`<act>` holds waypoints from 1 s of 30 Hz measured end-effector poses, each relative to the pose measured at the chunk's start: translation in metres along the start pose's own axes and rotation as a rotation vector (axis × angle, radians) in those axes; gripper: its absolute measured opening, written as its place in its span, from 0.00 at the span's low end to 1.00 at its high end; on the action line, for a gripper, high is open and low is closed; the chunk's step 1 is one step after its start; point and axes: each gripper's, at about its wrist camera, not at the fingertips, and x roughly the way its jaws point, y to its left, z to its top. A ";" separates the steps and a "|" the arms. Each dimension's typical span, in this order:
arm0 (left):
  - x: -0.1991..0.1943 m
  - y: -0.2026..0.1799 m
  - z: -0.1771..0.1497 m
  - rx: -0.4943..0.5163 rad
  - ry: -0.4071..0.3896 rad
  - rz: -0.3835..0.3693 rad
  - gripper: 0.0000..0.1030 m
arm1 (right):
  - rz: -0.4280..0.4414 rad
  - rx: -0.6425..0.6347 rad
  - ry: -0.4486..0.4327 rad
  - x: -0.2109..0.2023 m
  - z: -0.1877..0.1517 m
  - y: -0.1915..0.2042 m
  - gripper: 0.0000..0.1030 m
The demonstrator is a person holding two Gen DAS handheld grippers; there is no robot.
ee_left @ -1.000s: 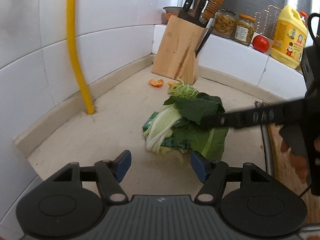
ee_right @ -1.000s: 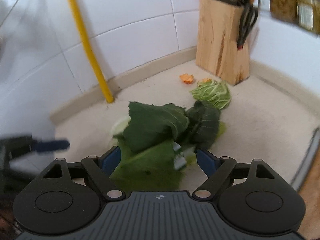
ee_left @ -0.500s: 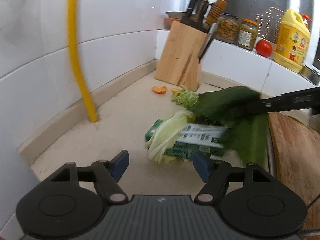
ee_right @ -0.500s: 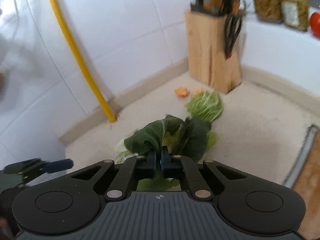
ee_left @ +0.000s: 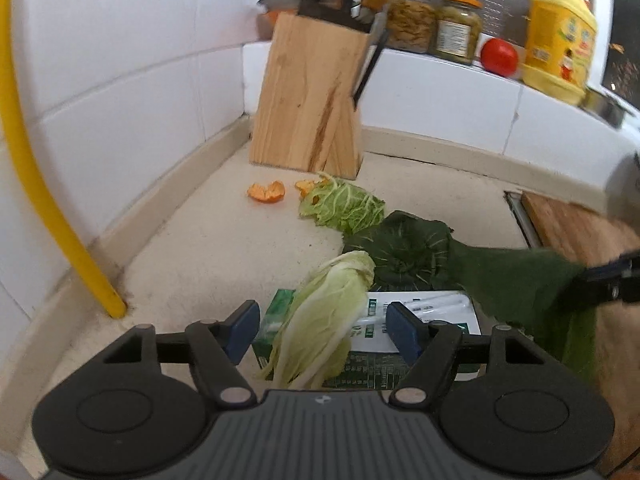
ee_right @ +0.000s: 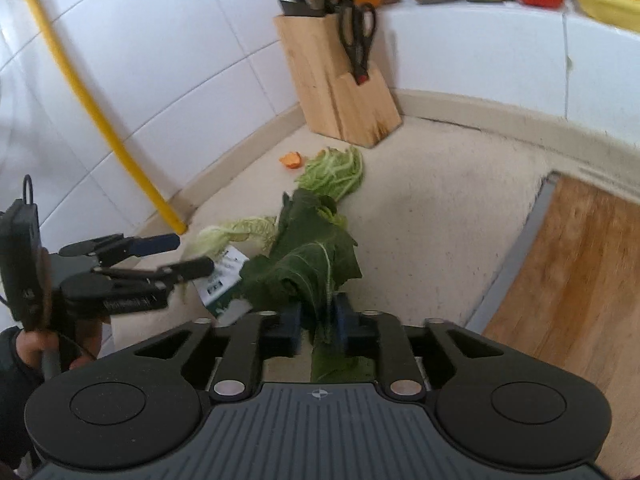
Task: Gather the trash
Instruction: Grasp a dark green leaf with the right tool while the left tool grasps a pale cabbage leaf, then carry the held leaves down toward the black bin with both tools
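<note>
Dragged dark green leaf (ee_right: 304,264) off the pile toward the cutting board (ee_right: 568,272), right gripper (ee_right: 318,322) just reopening yet pinching its stem, left gripper (ee_left: 320,330) spread over pale cabbage leaf (ee_left: 324,320) and green carton (ee_left: 400,344), next pickup.

Your counter (ee_left: 208,240) is a matt, grainy beige stone, and the wall tiles (ee_left: 132,92) behind it are glossy white ceramic. The knife block (ee_left: 308,100) is pale, smooth wood with visible grain; the cutting board (ee_right: 572,280) looks like warmer, matt wood. The jars (ee_left: 456,32) on the ledge are clear glass, and the yellow bottle (ee_left: 560,36) is shiny plastic. The carton (ee_left: 400,344) is printed cardboard with a slight sheen. Your left gripper (ee_left: 320,328) is matt black plastic with blue pads.
</note>
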 end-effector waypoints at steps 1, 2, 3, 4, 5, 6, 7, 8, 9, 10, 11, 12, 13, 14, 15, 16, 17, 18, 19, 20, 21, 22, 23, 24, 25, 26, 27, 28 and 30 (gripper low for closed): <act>0.001 0.002 0.000 -0.019 0.002 -0.020 0.53 | -0.009 -0.005 0.001 0.003 0.000 0.000 0.49; 0.002 0.002 0.002 -0.024 0.000 -0.015 0.49 | -0.014 -0.009 0.002 0.005 -0.001 0.000 0.52; 0.002 0.000 0.003 -0.017 0.004 -0.008 0.46 | -0.015 -0.016 0.006 0.008 0.000 0.001 0.58; 0.002 0.000 0.005 -0.014 0.014 -0.007 0.42 | -0.018 -0.022 0.011 0.012 0.000 0.003 0.62; 0.000 0.000 0.004 -0.018 0.021 -0.005 0.34 | -0.023 -0.029 0.020 0.014 0.000 0.004 0.63; -0.004 0.001 0.003 -0.023 0.028 0.001 0.30 | -0.027 -0.030 0.023 0.015 -0.001 0.005 0.62; -0.007 0.003 0.002 -0.029 0.035 0.003 0.22 | -0.033 -0.034 0.022 0.016 -0.001 0.007 0.51; -0.012 0.004 -0.001 -0.035 0.038 0.007 0.15 | -0.040 -0.046 0.025 0.015 -0.002 0.009 0.40; -0.016 0.005 -0.005 -0.038 0.043 0.008 0.13 | -0.049 -0.056 0.027 0.013 -0.003 0.010 0.21; -0.020 0.006 -0.008 -0.042 0.048 0.008 0.11 | -0.055 -0.064 0.027 0.012 -0.003 0.013 0.20; -0.024 0.006 -0.012 -0.042 0.050 0.011 0.11 | -0.053 -0.069 0.026 0.010 -0.004 0.014 0.19; -0.026 0.006 -0.014 -0.040 0.052 0.014 0.10 | -0.052 -0.078 0.027 0.010 -0.005 0.016 0.17; -0.030 0.005 -0.017 -0.039 0.051 0.016 0.10 | -0.055 -0.085 0.028 0.009 -0.006 0.018 0.16; -0.035 0.004 -0.019 -0.040 0.044 0.017 0.10 | -0.056 -0.091 0.030 0.008 -0.006 0.020 0.16; -0.041 0.004 -0.021 -0.042 0.037 0.012 0.10 | -0.053 -0.097 0.033 0.007 -0.006 0.022 0.15; -0.046 0.003 -0.022 -0.042 0.029 0.001 0.10 | -0.050 -0.104 0.034 0.006 -0.007 0.023 0.15; -0.051 0.004 -0.023 -0.044 0.019 -0.001 0.10 | -0.051 -0.110 0.034 0.003 -0.008 0.025 0.15; -0.056 0.005 -0.022 -0.051 0.009 0.001 0.10 | -0.053 -0.112 0.034 0.002 -0.008 0.025 0.15; -0.060 0.007 -0.021 -0.053 -0.004 -0.007 0.10 | -0.055 -0.114 0.035 0.000 -0.009 0.025 0.15; -0.062 0.008 -0.019 -0.048 -0.008 -0.023 0.11 | -0.059 -0.113 0.034 -0.001 -0.009 0.025 0.15; -0.063 0.008 -0.018 -0.041 -0.003 -0.030 0.14 | -0.060 -0.111 0.034 -0.001 -0.009 0.024 0.15; -0.063 0.007 -0.019 -0.037 0.002 -0.023 0.20 | -0.059 -0.114 0.035 0.000 -0.009 0.023 0.22; -0.062 0.006 -0.021 -0.028 0.007 -0.013 0.28 | -0.064 -0.116 0.044 0.001 -0.009 0.022 0.27; -0.060 0.004 -0.024 -0.012 0.013 -0.004 0.32 | -0.077 -0.119 0.042 0.001 -0.009 0.021 0.40; -0.058 0.003 -0.026 0.000 0.020 0.010 0.37 | -0.088 -0.120 0.033 0.001 -0.010 0.021 0.58; -0.054 0.002 -0.027 0.010 0.025 0.028 0.40 | -0.093 -0.128 0.030 0.002 -0.011 0.022 0.65; -0.051 0.002 -0.028 0.015 0.025 0.037 0.40 | -0.102 -0.140 0.027 0.003 -0.012 0.023 0.70; -0.047 0.002 -0.027 0.016 0.022 0.038 0.41 | -0.110 -0.151 0.027 0.005 -0.013 0.023 0.73; -0.039 0.003 -0.023 0.013 0.020 0.033 0.47 | -0.106 -0.163 0.048 0.012 -0.014 0.024 0.80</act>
